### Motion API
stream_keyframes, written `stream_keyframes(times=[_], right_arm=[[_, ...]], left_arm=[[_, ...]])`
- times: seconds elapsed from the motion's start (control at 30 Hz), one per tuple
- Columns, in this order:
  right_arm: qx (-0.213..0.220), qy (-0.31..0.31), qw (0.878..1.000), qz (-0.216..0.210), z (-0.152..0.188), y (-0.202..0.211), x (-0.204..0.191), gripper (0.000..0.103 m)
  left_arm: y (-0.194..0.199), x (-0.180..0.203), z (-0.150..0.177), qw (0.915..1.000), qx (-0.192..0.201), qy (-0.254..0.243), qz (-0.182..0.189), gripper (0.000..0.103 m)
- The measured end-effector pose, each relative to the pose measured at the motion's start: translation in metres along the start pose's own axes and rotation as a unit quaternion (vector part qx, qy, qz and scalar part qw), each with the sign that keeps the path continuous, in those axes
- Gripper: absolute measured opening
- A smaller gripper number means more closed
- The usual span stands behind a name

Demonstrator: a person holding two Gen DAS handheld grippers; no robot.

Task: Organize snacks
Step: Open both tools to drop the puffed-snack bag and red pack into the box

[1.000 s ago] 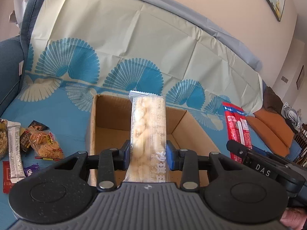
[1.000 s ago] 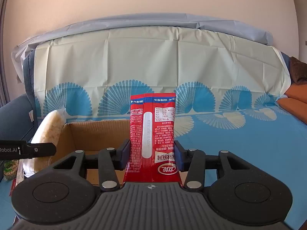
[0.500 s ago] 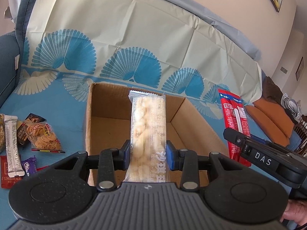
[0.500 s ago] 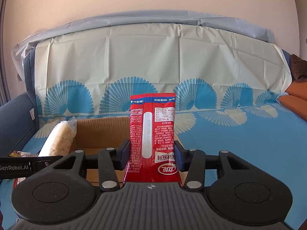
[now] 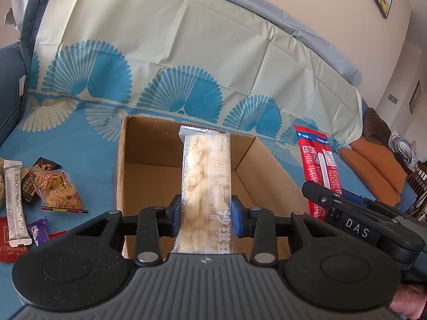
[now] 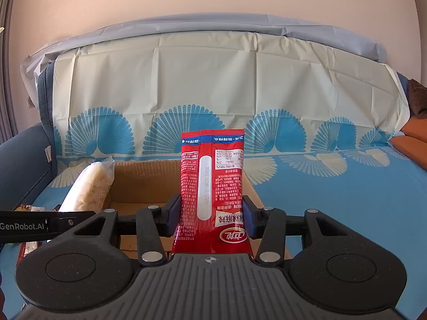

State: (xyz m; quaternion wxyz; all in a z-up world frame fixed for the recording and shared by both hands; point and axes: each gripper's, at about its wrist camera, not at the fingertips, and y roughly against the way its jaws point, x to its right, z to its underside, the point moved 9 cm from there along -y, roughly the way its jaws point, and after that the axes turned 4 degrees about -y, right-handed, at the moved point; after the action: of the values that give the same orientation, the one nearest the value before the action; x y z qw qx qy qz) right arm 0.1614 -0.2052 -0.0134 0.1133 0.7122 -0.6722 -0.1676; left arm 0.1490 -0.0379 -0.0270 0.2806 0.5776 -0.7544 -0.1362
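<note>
**Two snack packs held over an open carton**

A clear pack of pale puffed snacks point(image 5: 205, 184) stands upright between the blue pads of the left claw point(image 5: 206, 217), pinched at its lower part, its sealed top edge reaching up in front of the far wall of an open cardboard box point(image 5: 149, 144). The box sits on a sofa seat under a blue-and-cream fan-patterned cover point(image 5: 80, 144), and the pack hangs above its open middle. Seen from the right wrist, the same clear pack point(image 6: 89, 186) leans over the box's left wall.

The right claw point(image 6: 210, 220) is pressed onto a red snack packet point(image 6: 210, 184), gripping its lower part with the printed back panel facing the camera; the packet stands upright in front of the box point(image 6: 144, 181). From the left wrist that red packet point(image 5: 319, 165) shows just beyond the box's right wall, with the right claw point(image 5: 320, 200) below it.

Toward the left edge of the seat lie loose snacks: a bag of round crackers point(image 5: 57, 189), a silver stick sachet point(image 5: 16, 200), a small purple wrapper point(image 5: 38, 230) and a red packet point(image 5: 9, 245). Orange cushions point(image 5: 373, 168) lie at the seat's right end.
</note>
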Motion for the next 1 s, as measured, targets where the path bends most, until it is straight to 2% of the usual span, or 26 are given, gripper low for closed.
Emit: stream_keyframes(times=[0.5, 0.7, 1.0], right_arm=[[0.001, -0.001, 1.0, -0.001, 0.0012, -0.0001, 0.0002, 0.049], [0.002, -0.001, 1.0, 0.005, 0.0009, 0.0005, -0.0004, 0.054], [0.001, -0.005, 1.0, 0.011, 0.0021, -0.0004, -0.0015, 0.056]], left_arm=[[0.0024, 0.003, -0.0018, 1.0, 0.006, 0.002, 0.007, 0.04], [0.0028, 0.0066, -0.0022, 0.9996, 0.006, 0.008, 0.027, 0.041], [0.006, 0.0029, -0.0057, 0.9998, 0.012, 0.004, 0.018, 0.041]])
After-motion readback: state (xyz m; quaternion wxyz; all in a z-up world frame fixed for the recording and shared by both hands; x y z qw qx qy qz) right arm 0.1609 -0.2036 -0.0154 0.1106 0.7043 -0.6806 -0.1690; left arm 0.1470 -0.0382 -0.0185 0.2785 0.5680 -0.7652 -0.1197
